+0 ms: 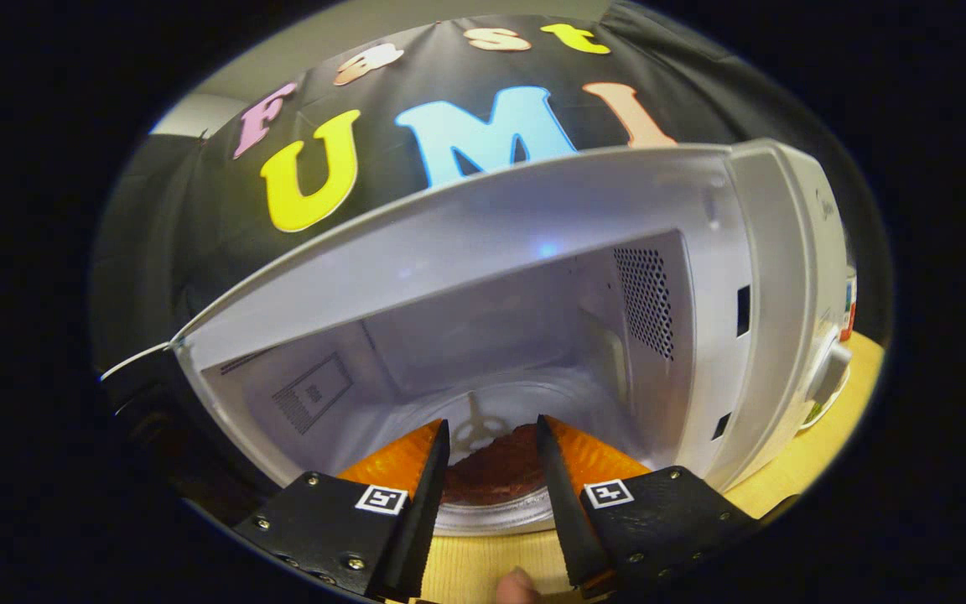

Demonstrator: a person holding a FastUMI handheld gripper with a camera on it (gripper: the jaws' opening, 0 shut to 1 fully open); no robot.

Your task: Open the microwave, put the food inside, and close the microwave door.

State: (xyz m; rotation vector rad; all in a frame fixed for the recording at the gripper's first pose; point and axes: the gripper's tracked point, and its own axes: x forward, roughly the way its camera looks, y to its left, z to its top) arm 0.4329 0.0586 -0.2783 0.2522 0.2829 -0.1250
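The white microwave [772, 277] stands open on a wooden table, its cavity facing me. A dark red-brown piece of food [495, 474] sits low at the cavity's front, over the glass turntable [491, 518]. My gripper [493, 424] reaches into the opening with the food filling the gap between its two fingers, both seeming to press on its sides. The fingertips [441, 436] point toward the turntable's hub. The open door is a dark shape swung out to the left [156, 428], seen edge on.
The microwave's control panel with a knob [831, 369] is on the right of the cavity. Light wooden tabletop [785, 474] shows below and to the right. A person's fingertip [516, 587] peeks up between the gripper's bases.
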